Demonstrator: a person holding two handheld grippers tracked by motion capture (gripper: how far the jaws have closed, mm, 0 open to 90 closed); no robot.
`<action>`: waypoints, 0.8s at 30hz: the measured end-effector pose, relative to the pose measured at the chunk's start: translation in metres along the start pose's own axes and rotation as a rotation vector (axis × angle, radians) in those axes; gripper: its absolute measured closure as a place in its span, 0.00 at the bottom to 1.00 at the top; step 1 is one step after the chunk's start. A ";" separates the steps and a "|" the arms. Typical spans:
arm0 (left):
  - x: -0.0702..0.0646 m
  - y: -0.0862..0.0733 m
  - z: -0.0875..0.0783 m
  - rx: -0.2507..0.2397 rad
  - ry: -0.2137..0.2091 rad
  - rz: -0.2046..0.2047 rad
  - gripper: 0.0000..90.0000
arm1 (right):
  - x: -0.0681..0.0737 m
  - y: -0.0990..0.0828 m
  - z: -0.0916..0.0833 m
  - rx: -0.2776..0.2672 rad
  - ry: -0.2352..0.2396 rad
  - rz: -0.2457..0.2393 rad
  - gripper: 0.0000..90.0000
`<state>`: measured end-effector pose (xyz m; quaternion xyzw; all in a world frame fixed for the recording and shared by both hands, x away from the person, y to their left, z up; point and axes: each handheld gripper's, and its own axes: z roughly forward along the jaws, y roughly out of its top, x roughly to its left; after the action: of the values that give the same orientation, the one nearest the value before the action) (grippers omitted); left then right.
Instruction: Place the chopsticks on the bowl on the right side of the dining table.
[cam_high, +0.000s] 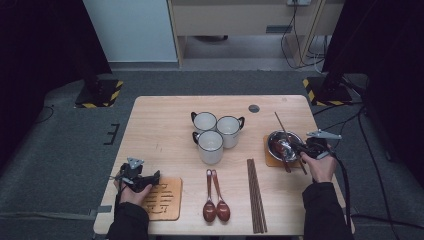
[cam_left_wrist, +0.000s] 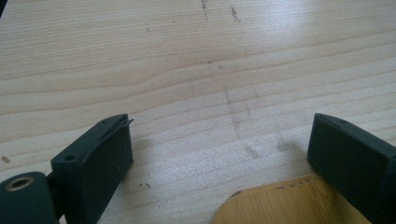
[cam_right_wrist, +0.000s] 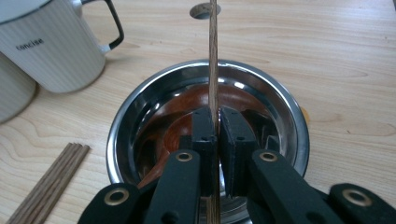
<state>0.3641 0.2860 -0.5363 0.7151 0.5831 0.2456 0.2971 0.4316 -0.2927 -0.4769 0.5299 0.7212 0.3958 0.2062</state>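
My right gripper (cam_high: 296, 148) is shut on a single wooden chopstick (cam_high: 281, 124) above a steel bowl (cam_high: 272, 136) at the right of the table. In the right gripper view the chopstick (cam_right_wrist: 213, 56) runs straight up between the closed jaws of that gripper (cam_right_wrist: 218, 116), over the bowl (cam_right_wrist: 289, 116). A red-brown wooden spoon (cam_right_wrist: 173, 112) lies inside the bowl. My left gripper (cam_high: 156, 177) rests at the front left, open, with nothing between its fingers. The left gripper (cam_left_wrist: 219, 135) hovers low over bare wood at the edge of a bamboo coaster (cam_left_wrist: 280, 205).
Three white mugs (cam_high: 210, 146) stand in the middle of the table; one mug (cam_right_wrist: 51, 51) is close to the bowl. Two wooden spoons (cam_high: 215, 200) and several chopsticks (cam_high: 256, 195) lie near the front edge. A bamboo coaster (cam_high: 165, 197) lies front left; another coaster (cam_high: 270, 159) sits under the bowl.
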 end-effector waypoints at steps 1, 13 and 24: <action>0.000 0.000 0.000 0.000 0.000 0.000 0.06 | 0.001 0.000 0.001 0.007 0.000 0.005 0.95; 0.000 0.000 0.000 0.000 0.000 0.000 0.06 | 0.003 -0.003 0.008 0.049 -0.016 -0.013 0.95; 0.000 0.000 0.000 0.000 0.000 0.000 0.06 | 0.004 -0.003 0.008 0.059 -0.021 0.001 0.92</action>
<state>0.3642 0.2859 -0.5363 0.7151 0.5831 0.2456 0.2972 0.4340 -0.2869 -0.4836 0.5401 0.7302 0.3687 0.1980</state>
